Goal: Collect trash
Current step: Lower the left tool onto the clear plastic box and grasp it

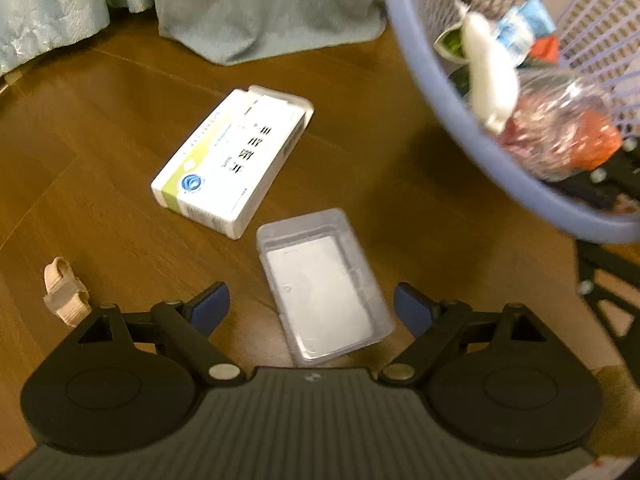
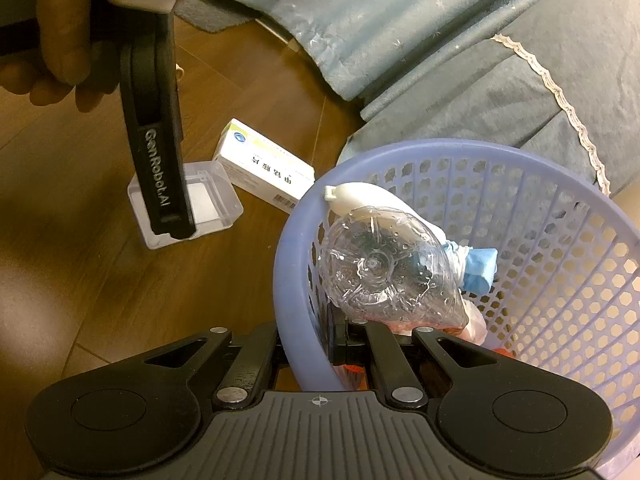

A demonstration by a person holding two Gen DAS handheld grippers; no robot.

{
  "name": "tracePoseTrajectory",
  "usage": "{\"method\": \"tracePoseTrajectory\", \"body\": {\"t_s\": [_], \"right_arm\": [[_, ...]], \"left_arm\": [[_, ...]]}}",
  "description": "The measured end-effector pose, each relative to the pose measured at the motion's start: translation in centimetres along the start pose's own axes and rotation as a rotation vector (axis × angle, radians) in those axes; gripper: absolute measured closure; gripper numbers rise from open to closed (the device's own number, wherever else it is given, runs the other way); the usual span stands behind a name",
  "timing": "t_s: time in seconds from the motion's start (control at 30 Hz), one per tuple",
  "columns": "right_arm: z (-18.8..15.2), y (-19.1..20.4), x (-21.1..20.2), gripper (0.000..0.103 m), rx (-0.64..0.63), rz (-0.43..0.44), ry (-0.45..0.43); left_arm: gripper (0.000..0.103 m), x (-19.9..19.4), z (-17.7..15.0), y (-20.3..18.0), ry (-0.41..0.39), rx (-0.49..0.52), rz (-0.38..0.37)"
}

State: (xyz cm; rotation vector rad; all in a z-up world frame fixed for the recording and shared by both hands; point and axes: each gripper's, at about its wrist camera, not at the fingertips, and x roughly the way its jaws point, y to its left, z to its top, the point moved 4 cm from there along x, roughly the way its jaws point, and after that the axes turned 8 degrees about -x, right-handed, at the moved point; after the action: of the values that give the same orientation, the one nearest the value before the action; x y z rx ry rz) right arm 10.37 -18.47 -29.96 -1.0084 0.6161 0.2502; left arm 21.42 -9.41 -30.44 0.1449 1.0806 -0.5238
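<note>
The room is rather dim, with warm yellowish light. The wooden floor looks dark brown, and a soft shadow lies on it under the basket. In the left wrist view the basket and the trash inside are blurred, while the white box is fairly sharp. In the right wrist view small glints shine on the clear bottle. Both views bend strongly at the edges, and the corners are black.
</note>
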Motion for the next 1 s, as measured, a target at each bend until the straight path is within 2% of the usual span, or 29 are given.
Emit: {"method": "tracePoseTrajectory", "body": {"t_s": [0.1,0.17,0.23,0.33,0.67,0.8,0.9,0.93,1.0], "right_arm": [[-0.1,0.0,0.0,0.101,0.003,-0.001,0.001],[-0.1,0.0,0.0,0.101,0.003,-0.002,0.003],[0.0,0.0,0.1,0.101,0.001,-0.001,0.004],[0.0,0.0,0.1,0.101,-0.001,0.000,0.005],[-0.1,0.2,0.2,0.101,-0.005,0.003,0.004],[-0.2,0.2,0.2,0.101,-0.004,0.002,0.005],[-0.2,0.2,0.2,0.101,-0.003,0.003,0.005],[-0.2,0.2,0.2,0.101,-0.003,0.002,0.006],[-0.2,0.2,0.2,0.101,-0.002,0.002,0.005]], "left_arm": [[0.018,-0.5,-0.2,0.6,-0.010,0.058,0.031],[0.029,-0.8,-0.3,1.4,-0.011,0.080,0.038],[0.034,-0.8,-0.4,2.1,-0.002,0.093,0.044],[0.034,-0.6,-0.4,2.3,-0.004,0.104,0.037],[0.024,0.2,0.8,-0.1,-0.076,0.388,0.056],[0.024,0.9,1.2,-0.1,-0.041,0.417,0.035],[0.030,1.4,1.4,0.1,-0.018,0.402,0.023],[0.040,1.3,1.4,0.1,-0.008,0.396,0.013],[0.041,1.1,1.1,0.1,-0.011,0.414,0.002]]}}
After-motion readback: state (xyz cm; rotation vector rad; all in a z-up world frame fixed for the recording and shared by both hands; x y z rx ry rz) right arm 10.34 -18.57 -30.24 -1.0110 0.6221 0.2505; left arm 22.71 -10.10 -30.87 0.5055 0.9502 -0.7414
